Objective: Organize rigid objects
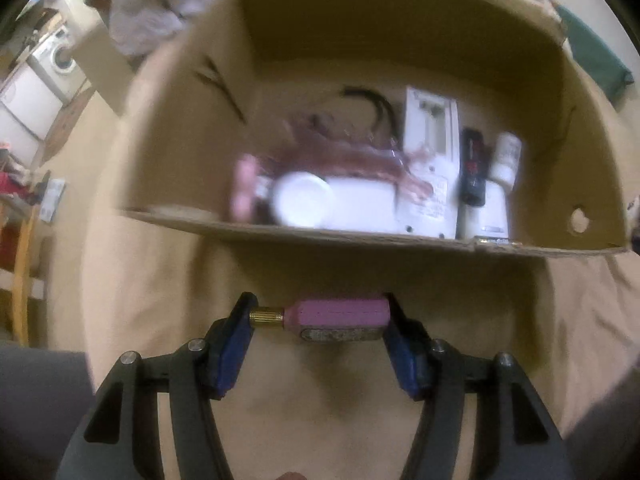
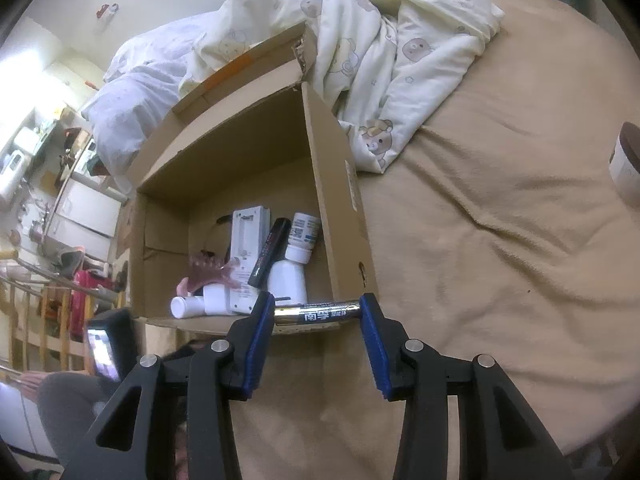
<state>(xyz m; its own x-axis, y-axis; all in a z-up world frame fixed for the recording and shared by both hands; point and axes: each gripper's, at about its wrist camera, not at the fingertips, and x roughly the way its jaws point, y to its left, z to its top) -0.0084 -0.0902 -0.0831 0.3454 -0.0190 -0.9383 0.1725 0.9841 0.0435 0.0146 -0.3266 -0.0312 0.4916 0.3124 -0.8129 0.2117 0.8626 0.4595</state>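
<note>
My left gripper (image 1: pixel 318 316) is shut on a pink perfume-like bottle (image 1: pixel 340 314) with a gold tip, held crosswise just in front of the cardboard box (image 1: pixel 360 240). My right gripper (image 2: pixel 318 312) is shut on a battery (image 2: pixel 316 314) with blue and silver print, held crosswise at the box's near edge (image 2: pixel 352 200). Inside the box lie white bottles (image 2: pixel 286 276), a white flat device (image 2: pixel 246 240), a black marker (image 2: pixel 270 252), a dark red hair claw (image 2: pixel 208 270) and a black cable (image 1: pixel 372 104).
The box stands on a bed with a tan sheet (image 2: pixel 500 260). A crumpled bear-print quilt (image 2: pixel 380 52) lies behind the box. A brown-lidded jar (image 2: pixel 626 164) sits at the right edge. Room furniture (image 2: pixel 80 208) is at the left.
</note>
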